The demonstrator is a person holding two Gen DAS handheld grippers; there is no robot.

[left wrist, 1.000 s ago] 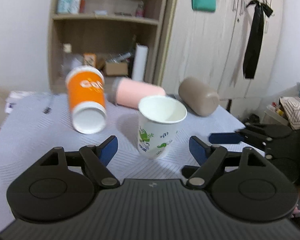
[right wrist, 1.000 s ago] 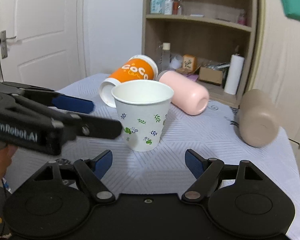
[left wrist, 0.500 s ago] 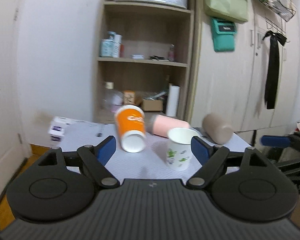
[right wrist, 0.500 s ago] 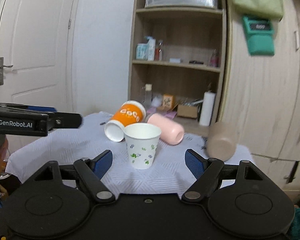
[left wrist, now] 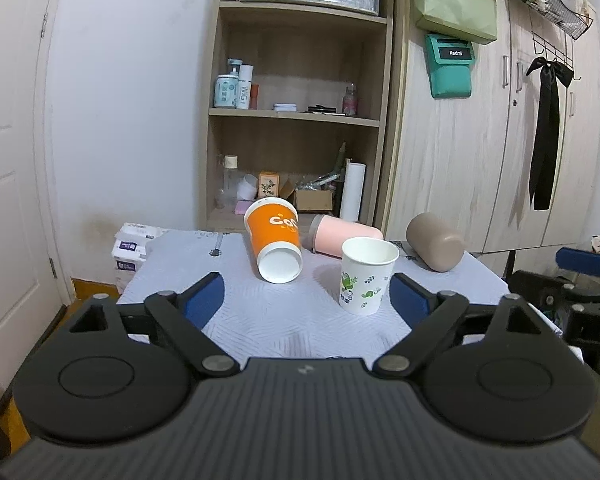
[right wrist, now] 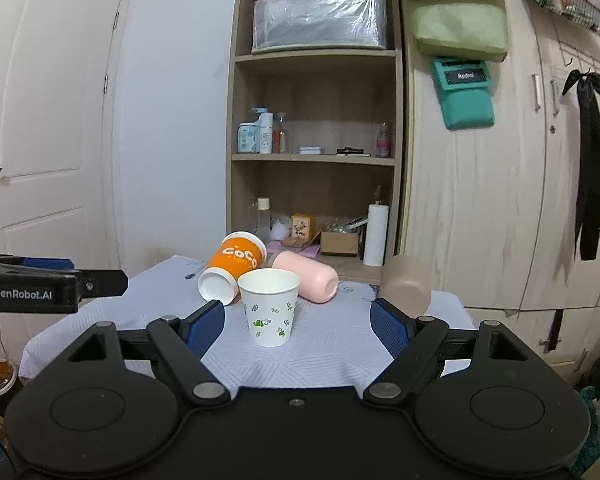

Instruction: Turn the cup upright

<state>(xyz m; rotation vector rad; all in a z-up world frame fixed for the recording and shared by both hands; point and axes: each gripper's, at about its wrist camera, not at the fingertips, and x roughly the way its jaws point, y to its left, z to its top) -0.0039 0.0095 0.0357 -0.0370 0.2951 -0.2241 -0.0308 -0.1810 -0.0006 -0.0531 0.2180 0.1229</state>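
A white paper cup with green leaf prints (left wrist: 366,276) stands upright on the table, also in the right wrist view (right wrist: 270,307). An orange cup (left wrist: 274,240) lies on its side, mouth towards me, also in the right wrist view (right wrist: 232,266). A pink cup (left wrist: 344,236) and a brown cup (left wrist: 434,246) lie on their sides behind. My left gripper (left wrist: 304,300) is open and empty, well back from the cups. My right gripper (right wrist: 298,326) is open and empty, also back from the table edge.
The table has a white patterned cloth (left wrist: 260,320). A wooden shelf unit (left wrist: 300,120) and wardrobe doors (left wrist: 480,160) stand behind it. A white door (right wrist: 52,120) is on the left. The right gripper shows at the right edge of the left wrist view (left wrist: 584,264).
Both grippers have pulled back and away from the table, so the cups look smaller and farther. The white cup stays upright; no cup has moved.
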